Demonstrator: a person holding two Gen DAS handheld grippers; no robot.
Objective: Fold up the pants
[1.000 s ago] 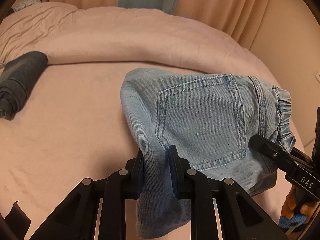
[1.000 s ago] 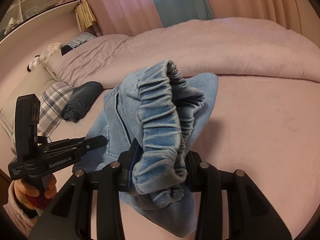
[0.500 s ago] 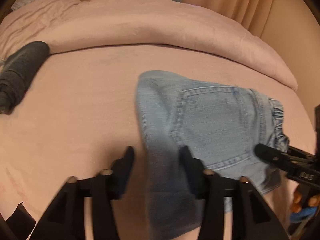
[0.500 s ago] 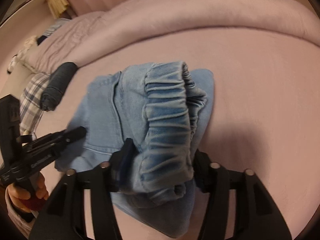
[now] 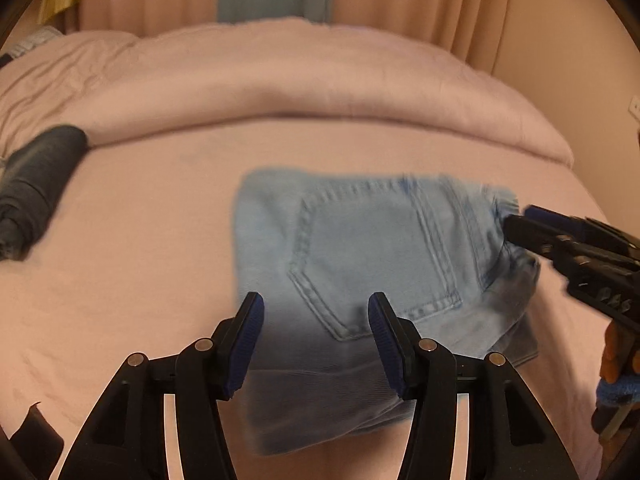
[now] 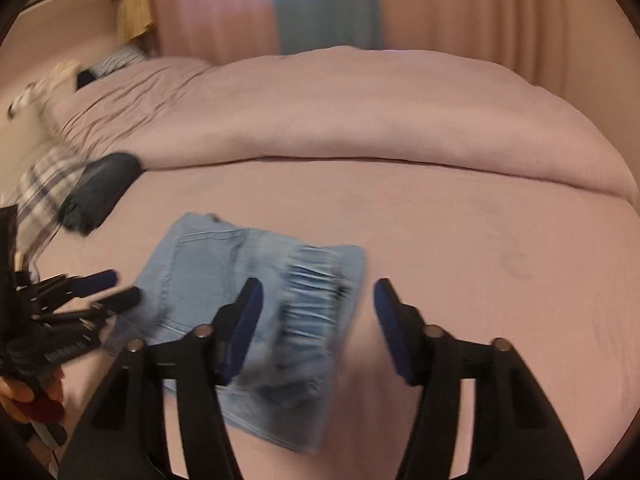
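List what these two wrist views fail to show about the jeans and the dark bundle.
- Folded jeans: near edge hidden behind the left gripper in the left wrist view.
- Elastic waistband: smeared by motion blur in the right wrist view.
- Dark bundle: blurred, cut off at the frame edge; what garment it is cannot be told.

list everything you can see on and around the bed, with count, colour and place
folded jeans: 1, light blue, lying on the bed sheet, back pocket up
dark bundle of clothing: 1, dark grey-blue, far left on the sheet
duvet: 1, pink, heaped across the far side
plaid pillow: 1, checked, left edge
curtains: pink, behind the bed, bluish gap between them
left gripper: black, blue pads, open above the jeans
right gripper: black, blue pads, jaws closing, clear of the waistband
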